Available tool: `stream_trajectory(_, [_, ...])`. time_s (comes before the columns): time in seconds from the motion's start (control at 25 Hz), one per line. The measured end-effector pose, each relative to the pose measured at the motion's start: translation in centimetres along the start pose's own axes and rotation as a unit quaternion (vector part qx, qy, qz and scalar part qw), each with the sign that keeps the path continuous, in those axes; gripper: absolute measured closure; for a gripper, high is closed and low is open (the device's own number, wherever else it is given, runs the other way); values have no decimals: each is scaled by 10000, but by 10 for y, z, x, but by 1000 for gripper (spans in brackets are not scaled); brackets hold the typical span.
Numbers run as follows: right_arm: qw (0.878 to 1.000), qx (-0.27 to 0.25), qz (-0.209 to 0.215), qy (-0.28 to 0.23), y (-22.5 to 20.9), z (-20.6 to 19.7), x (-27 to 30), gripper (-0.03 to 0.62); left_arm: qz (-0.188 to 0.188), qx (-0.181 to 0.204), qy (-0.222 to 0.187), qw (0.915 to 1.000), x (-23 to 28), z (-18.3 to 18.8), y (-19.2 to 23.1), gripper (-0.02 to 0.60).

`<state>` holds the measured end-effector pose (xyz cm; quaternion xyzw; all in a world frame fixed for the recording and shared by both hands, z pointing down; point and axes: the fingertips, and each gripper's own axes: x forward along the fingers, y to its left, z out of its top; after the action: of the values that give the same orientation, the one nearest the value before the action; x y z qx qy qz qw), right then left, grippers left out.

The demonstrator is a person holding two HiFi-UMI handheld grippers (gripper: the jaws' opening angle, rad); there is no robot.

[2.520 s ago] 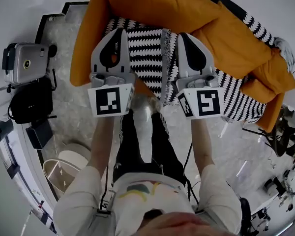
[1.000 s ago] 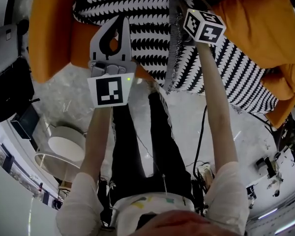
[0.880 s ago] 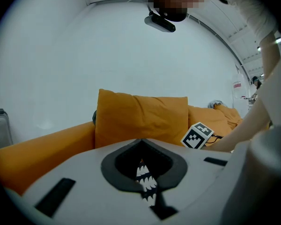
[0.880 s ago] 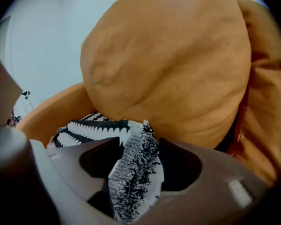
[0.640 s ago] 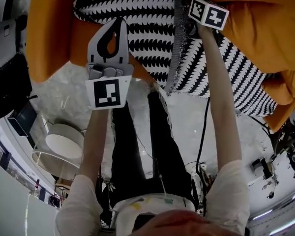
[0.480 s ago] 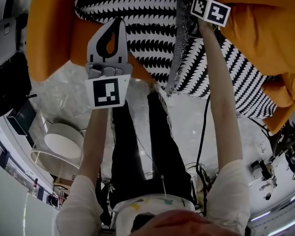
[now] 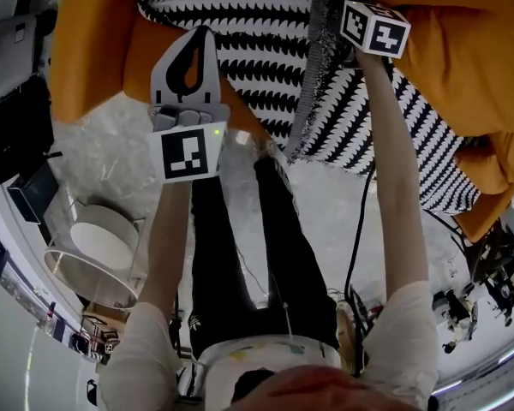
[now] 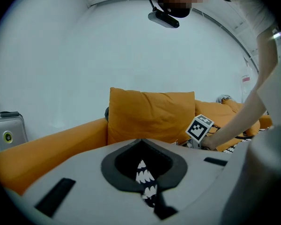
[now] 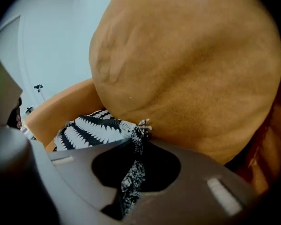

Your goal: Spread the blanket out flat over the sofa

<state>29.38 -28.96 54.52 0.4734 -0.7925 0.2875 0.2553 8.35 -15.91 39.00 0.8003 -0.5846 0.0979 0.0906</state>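
**Sofa** (image 7: 86, 50): upholstered in matte orange woven cloth, with a rounded, padded arm and front edge. It stands on a pale grey, marble-veined floor (image 7: 325, 204).

**Blanket** (image 7: 257, 24): a soft knit with black and white rows of tooth-shaped marks. It lies on the sofa seat and hangs over the front edge on the person's right. It is not flat. One layer overlaps another, and its fringed edge (image 7: 313, 75), a ragged grey-white tassel line, runs from the seat back down to the front.

**Cushion** (image 9: 192, 64): orange, plump and domed, with a fine-grained cloth surface and shallow dimples. It sits just behind the blanket's gathered edge.

**Left claw** (image 8: 140, 142): smooth grey plastic with a dark lining around a teardrop opening. It is held above the seat's front edge. The jaws meet at the tips. A narrow strip of the patterned knit shows in the opening. Whether that strip is pinched or merely lies below cannot be settled.

**Right claw** (image 9: 141, 128): same construction, reached forward to the seat back beside the cushion. Its jaws are closing, with the blanket's fringed edge bunched between them. The fabric runs down the slit and is already nipped at the tips.

**Marker cube** (image 7: 375, 29): white, with black square patterns, on the right claw's rear.
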Motion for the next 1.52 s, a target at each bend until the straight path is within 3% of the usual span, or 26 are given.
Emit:
stream_trajectory(0.28, [9966,-374,497,-548,45,20,-65,572,-53,-27,-177,9998,-20,22,-22,566])
stream_trajectory(0.56, [9912,-705,962,-577,100,21,-134,573,-79,119,-397,9991,-60,45,-25,566])
stream_trajectory(0.72, [9861,-975,1193,-617,166,14,-168,574,38,-72,-491,9988,-90,46,3,566])
stream_trajectory(1.0, [9717,-1501,1648,-775,298,26,-206,576,172,55,-531,9984,-134,49,56,566])
stream_trajectory(1.28, [9473,-2219,2287,-342,426,3,-187,576,973,-39,-437,9943,-203,37,154,566])
stream_trajectory(1.52, [9273,-2592,2679,329,502,-43,-150,576,1486,-53,-247,9886,-262,15,218,566])
